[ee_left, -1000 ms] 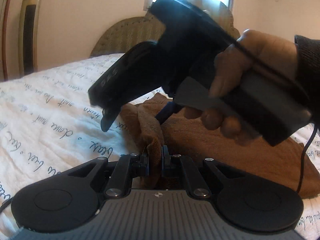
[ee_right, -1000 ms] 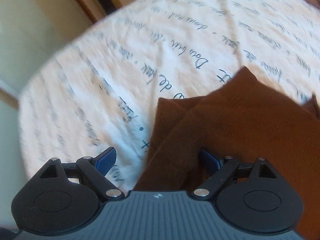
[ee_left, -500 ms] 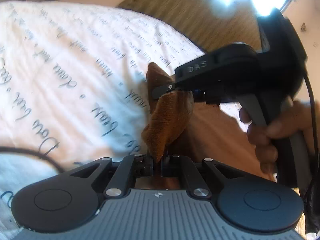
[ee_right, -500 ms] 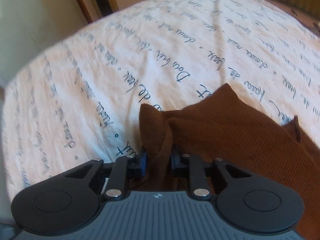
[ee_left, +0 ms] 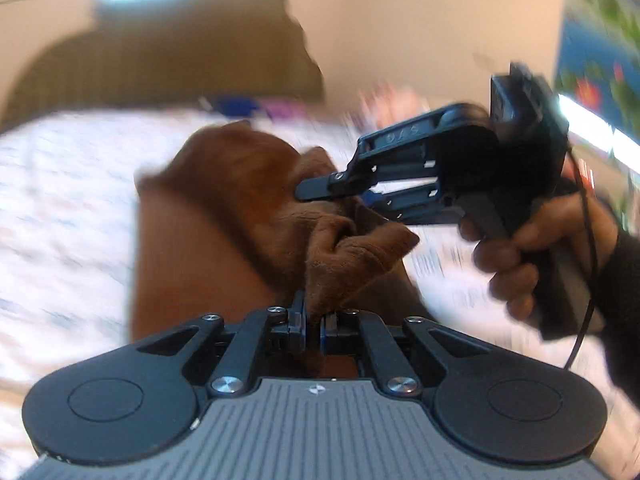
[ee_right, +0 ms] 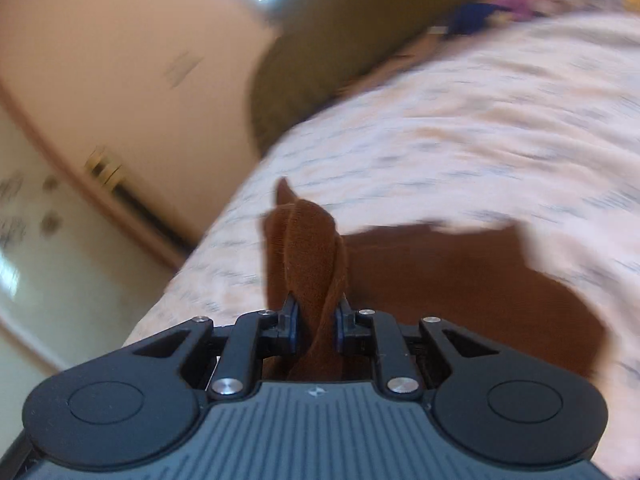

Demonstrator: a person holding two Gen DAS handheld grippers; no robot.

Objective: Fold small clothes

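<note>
Fold looks underway, not finished. The brown garment lies on the bed, w/ most of its body flat on the white printed sheet and two bunched corners lifted off it.

Left hand-held gripper: jaws pressed together on a gathered wad of the brown cloth, which rises from the pads toward 12 o'clock in the left wrist view. Right hand-held gripper: jaws pinching a twisted strip of the same garment, the strip standing up between the pads toward 12 o'clock. In the left wrist view the right hand-held gripper sits at approx 2 o'clock, its tips buried in the cloth near the left one's pinch, held by a hand in a dark sleeve.

Done, judging by this: both corners secured, edge raised clear of the sheet. Left: carry the lifted edge over the flat part, lay it down, release, smooth, then prob. a second fold. No neat crease shows anywhere yet; the cloth btwn the two pinches is wrinkled and bunched.

Both views are blurred, so the garment's type and exact outline can't be told. Headboard sits at 11 o'clock beyond the bed.
</note>
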